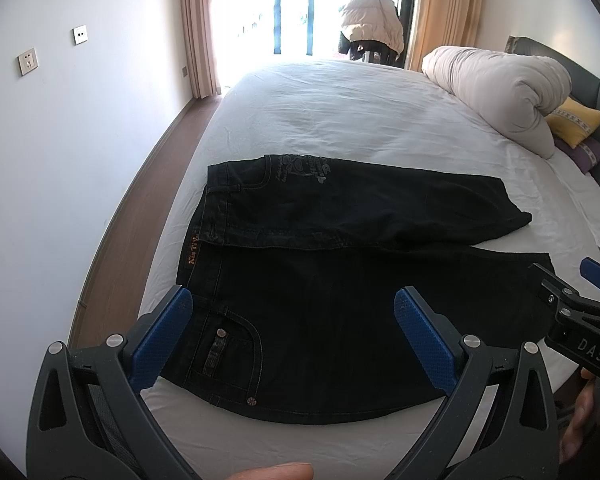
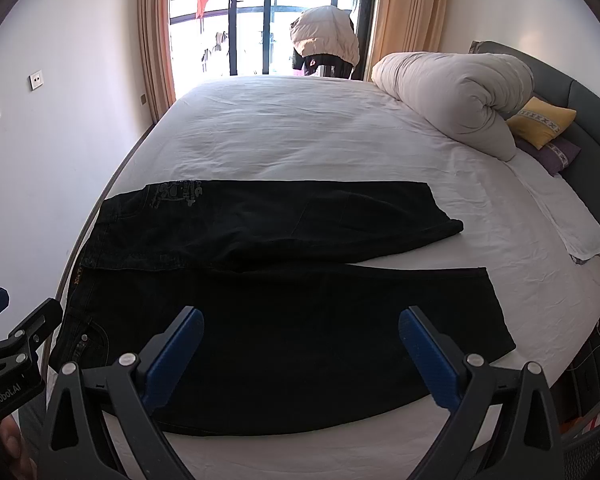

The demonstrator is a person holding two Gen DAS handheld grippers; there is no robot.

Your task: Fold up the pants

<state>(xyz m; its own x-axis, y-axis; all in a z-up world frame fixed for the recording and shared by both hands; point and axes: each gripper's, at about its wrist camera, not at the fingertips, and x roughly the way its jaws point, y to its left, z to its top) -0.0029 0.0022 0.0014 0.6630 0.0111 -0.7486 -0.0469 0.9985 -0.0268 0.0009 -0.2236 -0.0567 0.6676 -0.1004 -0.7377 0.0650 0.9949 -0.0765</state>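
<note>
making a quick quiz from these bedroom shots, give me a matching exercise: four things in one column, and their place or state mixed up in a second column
Things:
1. black pants
2. rolled duvet
3. yellow pillow
4. left tongs

Place or state:
A. open, hovering over the waist end
B. bundled up by the headboard
C. spread flat on the white sheet, legs apart
D. tucked behind the bundle, on a purple cushion

Pairs: 1-C, 2-B, 3-D, 4-A
</note>
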